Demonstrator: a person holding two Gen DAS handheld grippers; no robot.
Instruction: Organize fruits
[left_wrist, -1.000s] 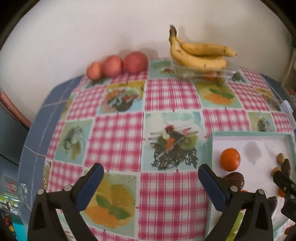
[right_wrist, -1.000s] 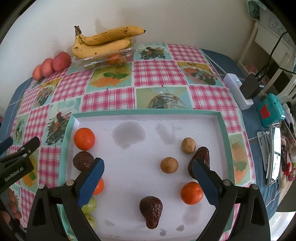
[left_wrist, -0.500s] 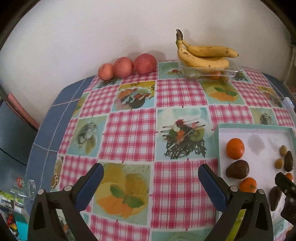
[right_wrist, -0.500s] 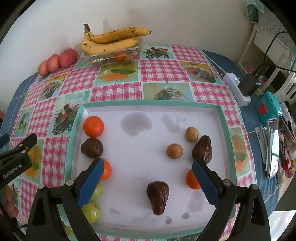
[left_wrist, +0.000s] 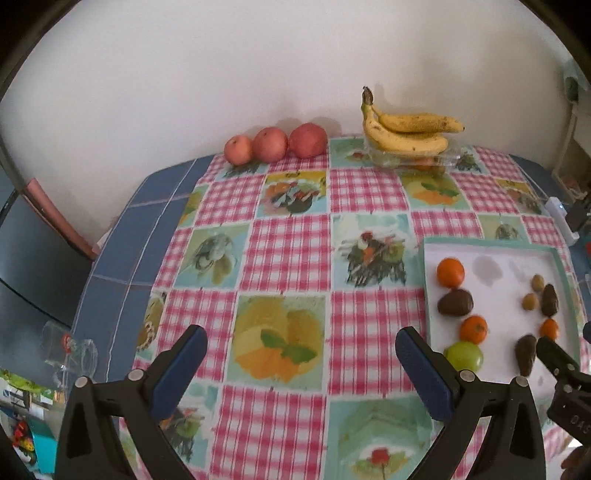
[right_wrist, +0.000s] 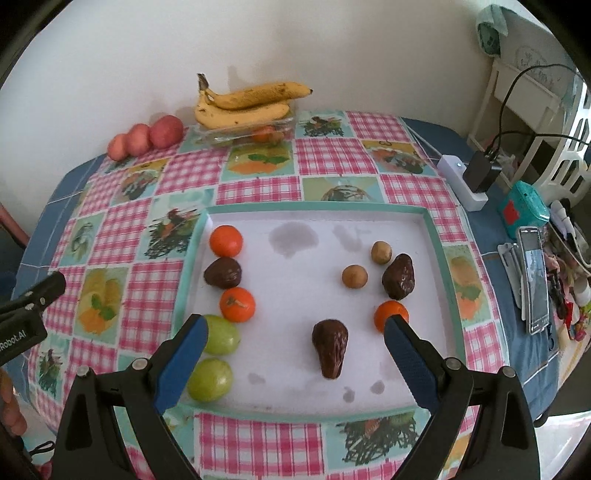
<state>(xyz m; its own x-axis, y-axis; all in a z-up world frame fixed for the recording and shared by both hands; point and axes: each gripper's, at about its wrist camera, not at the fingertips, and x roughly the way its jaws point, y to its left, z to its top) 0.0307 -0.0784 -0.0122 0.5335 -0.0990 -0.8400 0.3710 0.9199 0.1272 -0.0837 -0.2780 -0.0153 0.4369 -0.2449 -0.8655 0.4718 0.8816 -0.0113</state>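
Right tool (right_wrist: 291, 343) spread wide and empty, hovering over the near part of the tray (right_wrist: 317, 213). Left tool (left_wrist: 301, 349) likewise spread wide, gripping nothing, poised over the checked cloth (left_wrist: 291, 254) on the worktop, left of the tray.

Nearest in the tray, by its left wall: two green fruits (right_wrist: 216, 356), one behind the other. Between the right tool's fingers, a dark avocado (right_wrist: 330, 345) lying alone with its narrow end toward the camera. Just beyond the right finger, an orange (right_wrist: 389, 314). Up the left side: an orange (right_wrist: 237, 304), a dark avocado (right_wrist: 223, 272), another orange (right_wrist: 226, 240), close in a line. On the right side: a third avocado (right_wrist: 399, 276), with two small brown round fruits (right_wrist: 365, 264) just left of it.

Beyond the tray, by the wall: bananas (right_wrist: 243, 105) resting on a clear plastic box (right_wrist: 255, 131) with orange fruit inside. Left of that, three reddish apples (right_wrist: 146, 137) in a row, touching.

Off to the right on the worktop: a white power strip (right_wrist: 461, 181) with a black plug, a teal box (right_wrist: 522, 208), a phone (right_wrist: 533, 278).
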